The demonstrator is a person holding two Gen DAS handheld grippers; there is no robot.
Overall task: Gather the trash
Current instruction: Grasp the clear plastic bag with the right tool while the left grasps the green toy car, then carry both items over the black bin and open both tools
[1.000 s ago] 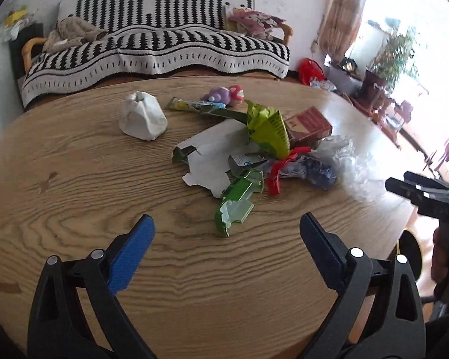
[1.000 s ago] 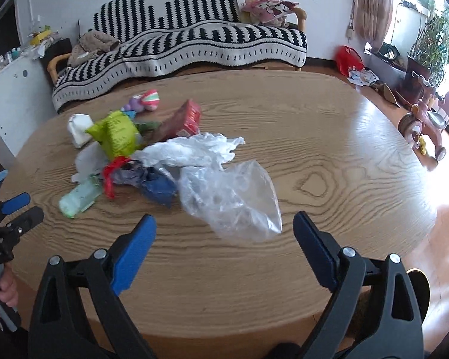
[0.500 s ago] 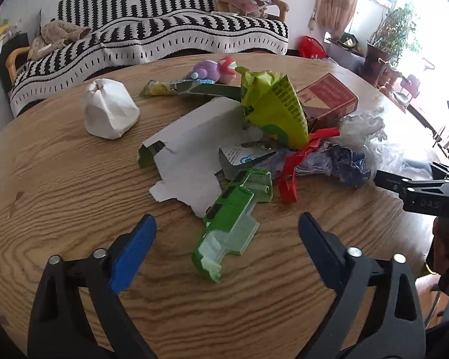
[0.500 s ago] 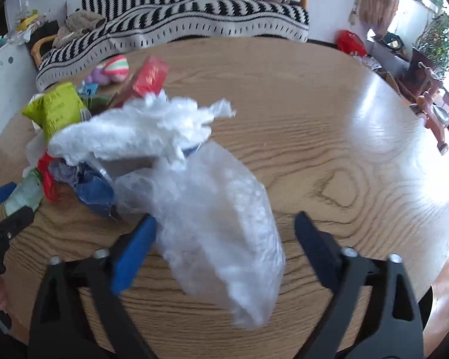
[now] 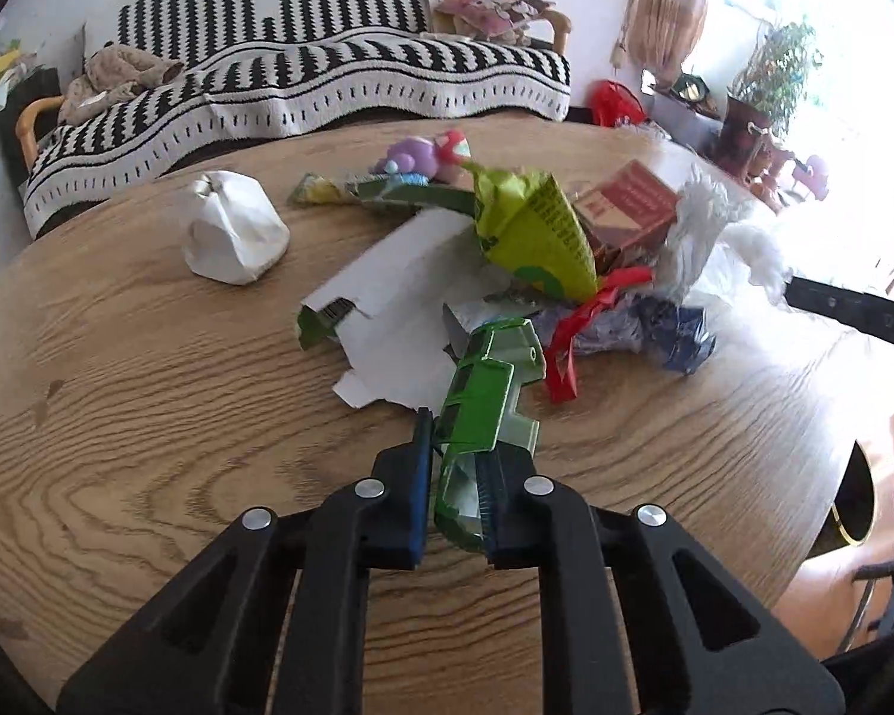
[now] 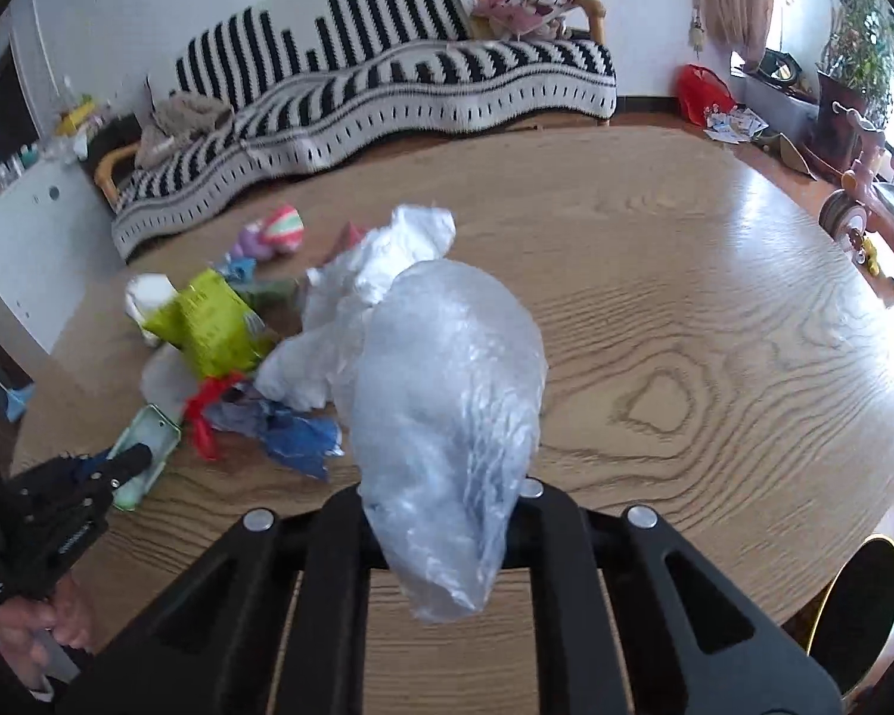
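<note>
Trash lies piled on a round wooden table (image 5: pixel 149 417). My left gripper (image 5: pixel 456 476) is shut on a green flattened carton (image 5: pixel 483 393) at the pile's near edge; it also shows in the right wrist view (image 6: pixel 146 447). My right gripper (image 6: pixel 441 512) is shut on a clear plastic bag (image 6: pixel 447 393), which hides its fingertips. The pile holds a white flattened box (image 5: pixel 399 304), a yellow-green snack bag (image 5: pixel 536 232), a red box (image 5: pixel 626 208), a red strip (image 5: pixel 572 333), a blue wrapper (image 5: pixel 673 328) and white plastic (image 5: pixel 709 232). A white paper ball (image 5: pixel 235 235) sits apart to the left.
A purple and pink toy (image 5: pixel 429 152) lies at the far side of the pile. A striped sofa (image 5: pixel 328 71) stands behind the table. A tricycle (image 6: pixel 864 214) and plants (image 6: pixel 864 36) stand to the right of the table.
Both grippers moved forward to the pile and closed. The left one shut on the green carton. The right one shut on the clear plastic bag, which now rises in front of its camera.
</note>
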